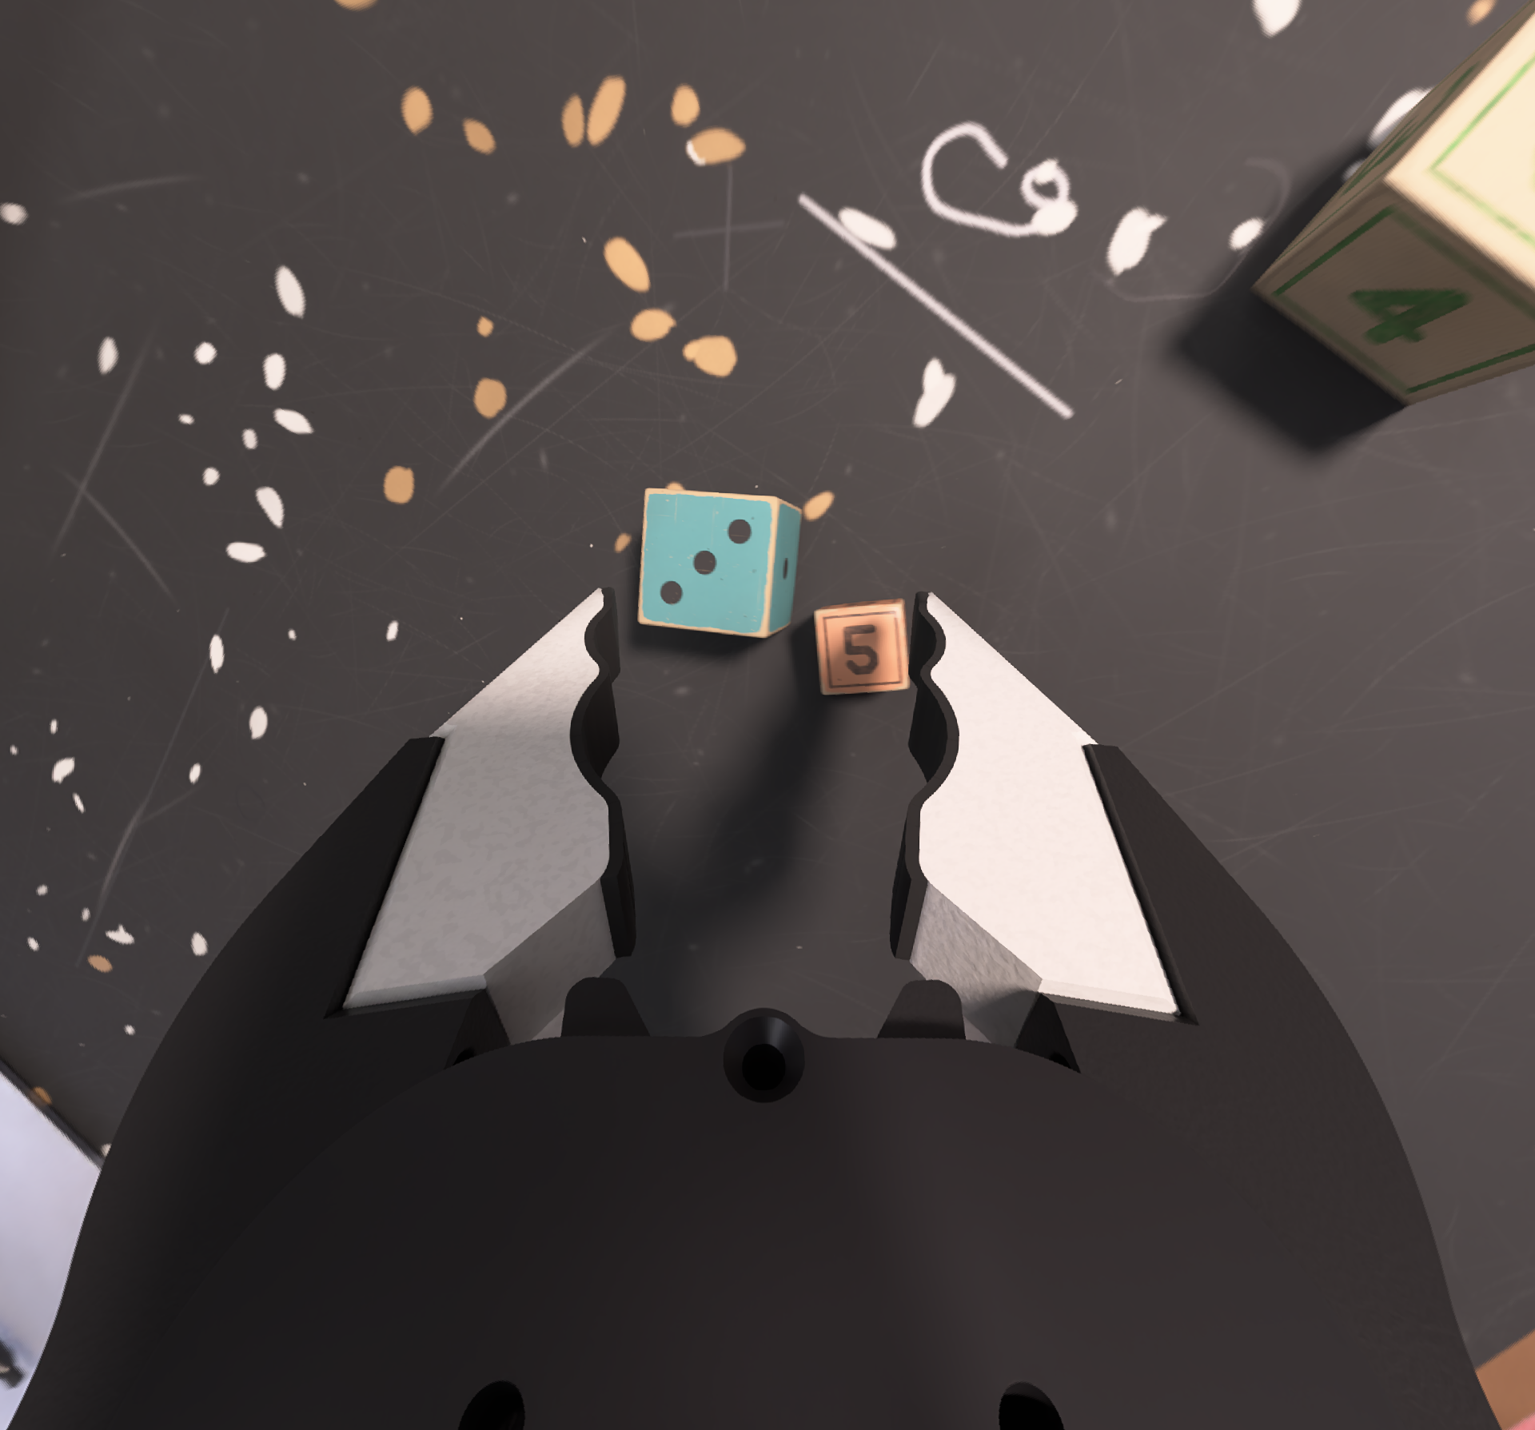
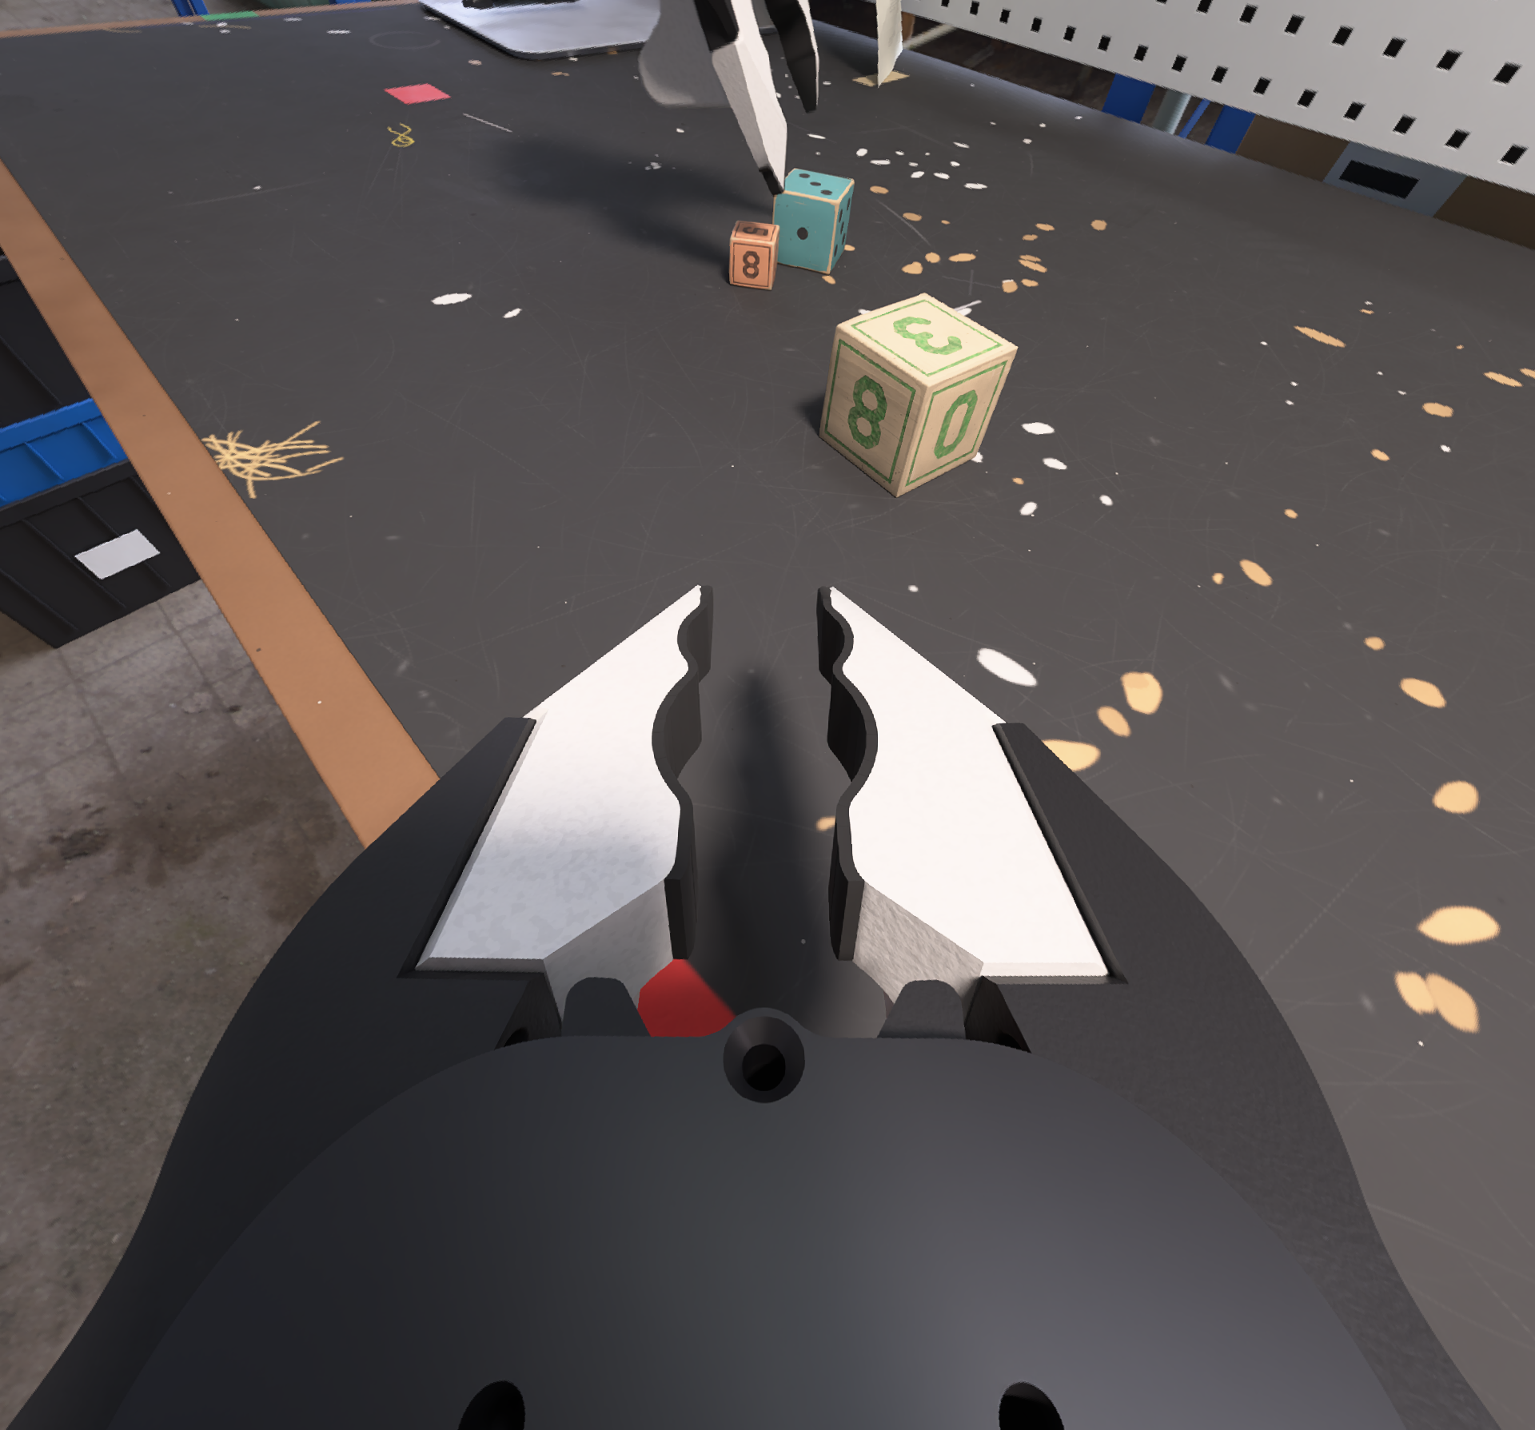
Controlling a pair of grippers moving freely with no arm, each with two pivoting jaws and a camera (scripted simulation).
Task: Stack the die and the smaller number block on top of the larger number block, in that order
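Observation:
A teal die (image 1: 714,561) sits on the dark table, with a small orange number block (image 1: 861,648) right beside it. My left gripper (image 1: 762,601) is open and empty, pointing down just above them; the die lies past its left fingertip and the orange block touches or nearly touches the right finger. The large pale wooden number block with green digits (image 1: 1429,261) stands at the upper right. In the right wrist view the die (image 2: 812,221), the orange block (image 2: 752,255) and the large block (image 2: 914,392) stand ahead. My right gripper (image 2: 764,597) is open and empty, low over the table.
The table's brown edge (image 2: 208,493) runs along the left, with blue and black bins (image 2: 66,510) below it. A clipboard with a pen (image 2: 548,20) lies at the far end. A white pegboard (image 2: 1204,20) stands at the right. Paint flecks dot the table.

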